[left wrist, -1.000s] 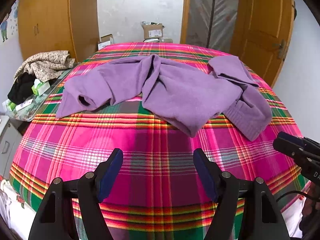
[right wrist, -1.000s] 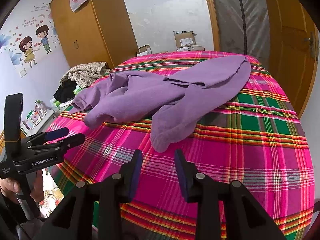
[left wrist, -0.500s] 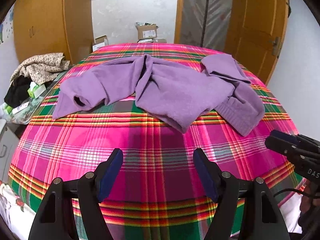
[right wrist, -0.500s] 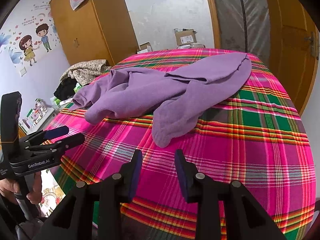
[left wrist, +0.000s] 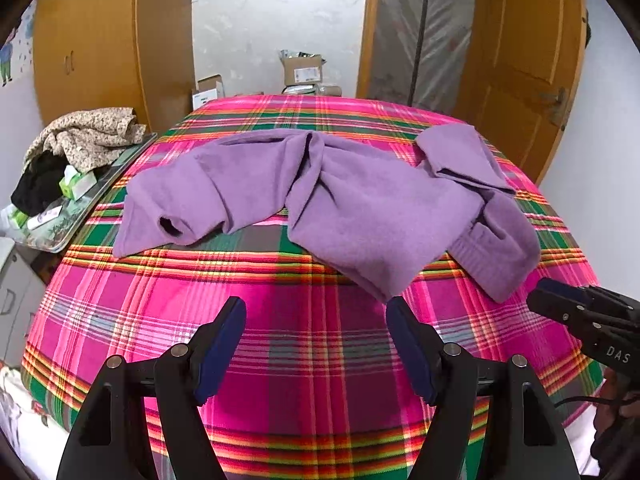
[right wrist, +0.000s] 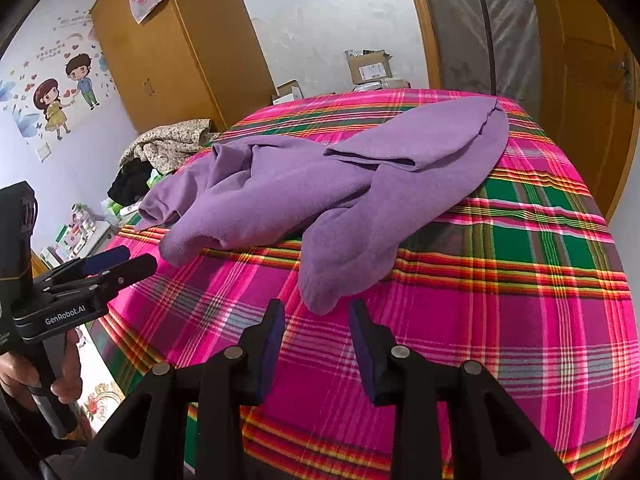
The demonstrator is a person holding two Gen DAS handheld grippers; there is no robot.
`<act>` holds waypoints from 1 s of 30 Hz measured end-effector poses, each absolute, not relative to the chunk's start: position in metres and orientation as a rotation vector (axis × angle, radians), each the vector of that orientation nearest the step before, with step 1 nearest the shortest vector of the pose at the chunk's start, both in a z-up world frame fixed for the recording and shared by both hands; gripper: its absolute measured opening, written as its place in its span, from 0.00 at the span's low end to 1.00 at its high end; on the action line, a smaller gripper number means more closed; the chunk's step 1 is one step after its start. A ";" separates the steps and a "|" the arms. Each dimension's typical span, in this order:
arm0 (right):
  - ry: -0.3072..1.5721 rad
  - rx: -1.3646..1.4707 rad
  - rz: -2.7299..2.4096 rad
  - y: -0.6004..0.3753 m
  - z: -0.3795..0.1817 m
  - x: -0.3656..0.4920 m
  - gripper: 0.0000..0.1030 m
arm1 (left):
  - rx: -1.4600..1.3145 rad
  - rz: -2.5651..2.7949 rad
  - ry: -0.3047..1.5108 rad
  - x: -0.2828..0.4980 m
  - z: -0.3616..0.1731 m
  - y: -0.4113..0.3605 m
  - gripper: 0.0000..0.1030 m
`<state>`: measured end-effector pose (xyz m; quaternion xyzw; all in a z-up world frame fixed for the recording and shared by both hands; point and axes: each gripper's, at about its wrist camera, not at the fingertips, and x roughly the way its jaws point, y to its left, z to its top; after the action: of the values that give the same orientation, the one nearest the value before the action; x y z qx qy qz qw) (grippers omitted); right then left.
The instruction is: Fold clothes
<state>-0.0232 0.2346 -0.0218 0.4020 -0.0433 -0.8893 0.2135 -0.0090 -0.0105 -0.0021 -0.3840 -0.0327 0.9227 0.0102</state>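
A bed (left wrist: 320,360) under a pink plaid cover fills a bedroom with wooden wardrobes. A purple sweater (left wrist: 360,200) lies crumpled across its middle, sleeves bunched, nothing yet folded. The left gripper (left wrist: 316,316) is spread wide and empty; the right gripper (right wrist: 316,316) is parted and empty, just short of a sleeve cuff (right wrist: 320,296). The garment should first be spread flat; cuff and hem are best pinched at their edges.

Purple fleece sweater (left wrist: 360,208) lies crumpled and unfolded mid-bed on the pink-green plaid blanket (left wrist: 312,340), sleeves splayed sideways, one cuff hanging toward the near edge.
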 end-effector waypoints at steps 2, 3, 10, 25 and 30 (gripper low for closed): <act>-0.133 1.124 -2.466 0.235 -0.023 -0.026 0.33 | -1.204 2.877 -0.116 -0.012 -0.003 -0.013 0.72; -0.140 1.128 -2.465 0.236 -0.024 -0.027 0.33 | -1.204 2.872 -0.124 -0.012 -0.004 -0.013 0.72; -0.171 1.152 -2.433 0.233 -0.029 -0.031 0.35 | -1.171 2.776 -0.189 -0.012 -0.004 -0.007 0.72; -0.272 1.204 -2.403 0.234 -0.038 -0.059 0.36 | -1.214 2.672 -0.195 -0.045 -0.018 0.018 0.32; -0.312 1.211 -2.383 0.234 -0.042 -0.065 0.20 | -1.244 2.657 -0.225 -0.053 -0.024 0.017 0.14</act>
<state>-0.0653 0.2336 -0.0416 0.4386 -0.1130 -0.8632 0.2231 -0.0530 0.0173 -0.0237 -0.4207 -0.0760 0.8985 0.0997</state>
